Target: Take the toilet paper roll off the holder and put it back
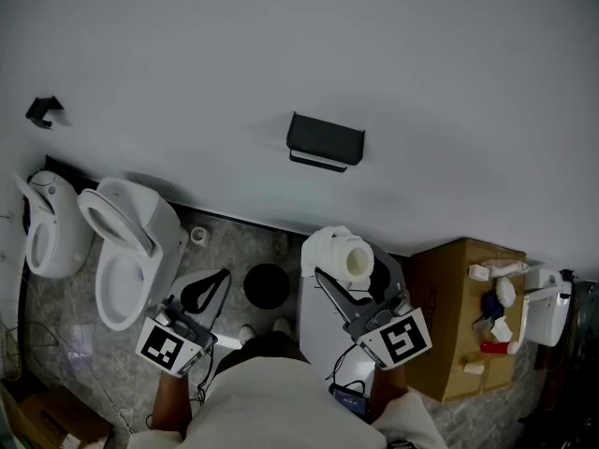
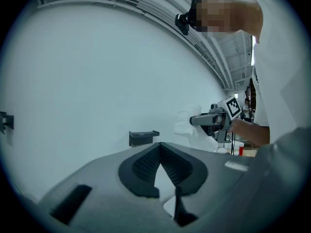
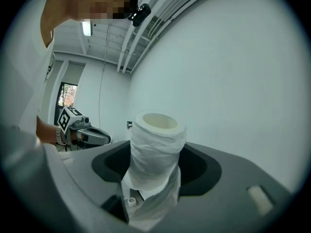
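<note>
The black holder (image 1: 325, 144) sits alone on the far wall (image 1: 187, 54), with bare white surface wide on every side of it, and nothing stands between it and the toilet paper roll (image 1: 344, 253). The roll is off the holder, nearer and slightly right of it. It stands upright between the jaws of the right gripper (image 3: 156, 165), which grasp it round the middle, a loose tail of paper hanging below. The left gripper (image 2: 159, 148) is at the near left, well apart from the roll, its jaws clenched tip to tip on nothing. At the foot of the wall on the left stand a white toilet (image 1: 131, 255) and a second bowl (image 1: 51, 227) left of it. A dark round object (image 1: 267, 285) lies on the floor between the grippers. At the right a cardboard box (image 1: 449, 279) carries small bottles and scraps. A small black hook (image 1: 42, 110) is fixed to the wall at far left.
</note>
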### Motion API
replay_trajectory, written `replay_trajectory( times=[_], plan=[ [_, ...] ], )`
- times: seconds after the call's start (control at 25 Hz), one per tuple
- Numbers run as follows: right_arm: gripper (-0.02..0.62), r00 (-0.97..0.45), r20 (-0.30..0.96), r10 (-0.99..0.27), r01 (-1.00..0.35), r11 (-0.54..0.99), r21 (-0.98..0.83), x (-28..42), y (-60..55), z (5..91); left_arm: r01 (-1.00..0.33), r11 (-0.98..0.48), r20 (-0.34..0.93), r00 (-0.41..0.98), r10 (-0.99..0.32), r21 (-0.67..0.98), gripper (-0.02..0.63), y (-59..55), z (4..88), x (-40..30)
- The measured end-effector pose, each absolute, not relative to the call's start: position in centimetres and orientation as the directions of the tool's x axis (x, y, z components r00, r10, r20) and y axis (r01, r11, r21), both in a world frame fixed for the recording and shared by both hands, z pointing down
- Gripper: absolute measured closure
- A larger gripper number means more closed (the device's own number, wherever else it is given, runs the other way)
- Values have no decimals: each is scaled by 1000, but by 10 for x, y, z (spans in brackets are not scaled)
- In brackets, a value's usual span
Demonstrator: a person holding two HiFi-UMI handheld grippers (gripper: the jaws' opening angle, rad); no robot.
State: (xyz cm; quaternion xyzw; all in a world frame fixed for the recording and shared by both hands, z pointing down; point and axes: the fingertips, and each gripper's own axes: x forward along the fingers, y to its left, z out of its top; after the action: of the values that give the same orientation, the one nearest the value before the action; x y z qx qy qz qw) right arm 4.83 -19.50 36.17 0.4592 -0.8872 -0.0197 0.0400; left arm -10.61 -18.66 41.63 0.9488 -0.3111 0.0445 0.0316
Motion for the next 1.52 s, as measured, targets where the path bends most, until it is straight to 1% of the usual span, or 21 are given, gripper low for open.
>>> replay_trajectory(
  times=[0.24, 0.64, 1.08, 1.52],
  plan=[
    [298, -575, 105, -811, -807, 584, 86, 53, -191, 373, -588, -809, 105, 806, -582, 29, 603, -186, 416, -105],
    [296, -561, 79, -824, -822, 566, 65, 61, -200, 369, -587, -809, 111, 806, -581, 30, 603, -185, 418, -101],
    [296, -493, 90, -865, -849, 501, 167, 80, -275, 360, -595, -803, 119, 800, -588, 33, 603, -186, 421, -100],
    [296, -458, 163, -874, -843, 485, 234, 83, -350, 363, -592, -804, 131, 802, -583, 45, 603, -200, 428, -90]
  ],
)
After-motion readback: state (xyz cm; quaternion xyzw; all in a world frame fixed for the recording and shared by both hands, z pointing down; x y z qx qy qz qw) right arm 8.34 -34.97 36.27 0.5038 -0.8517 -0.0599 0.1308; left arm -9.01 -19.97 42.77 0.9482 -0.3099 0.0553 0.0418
